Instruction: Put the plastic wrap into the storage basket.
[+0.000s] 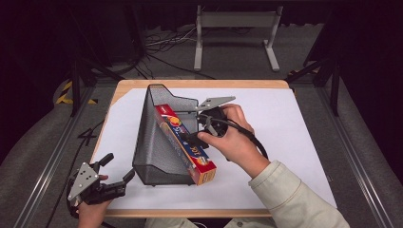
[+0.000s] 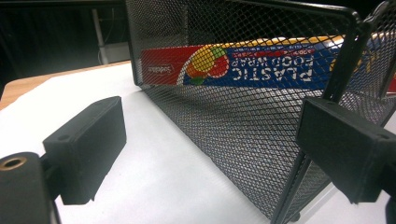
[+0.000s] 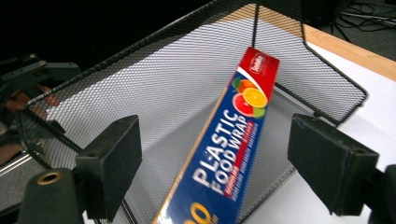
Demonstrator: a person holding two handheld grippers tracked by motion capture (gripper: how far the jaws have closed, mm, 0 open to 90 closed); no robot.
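A wooden table (image 1: 142,84) is carrying a white sheet (image 1: 285,128). A black mesh basket (image 1: 157,156) is standing on the sheet.

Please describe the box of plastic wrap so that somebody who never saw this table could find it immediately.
On the white sheet covering the table stands a black wire-mesh basket, lying near the middle. The plastic wrap box leans inside it along its open right side, one end sticking out toward the person. It is the sole colourful item: long, narrow, blue and red, with fruit pictures.

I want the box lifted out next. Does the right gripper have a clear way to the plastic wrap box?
Probably yes: the right gripper is open right at the box, with nothing between them.
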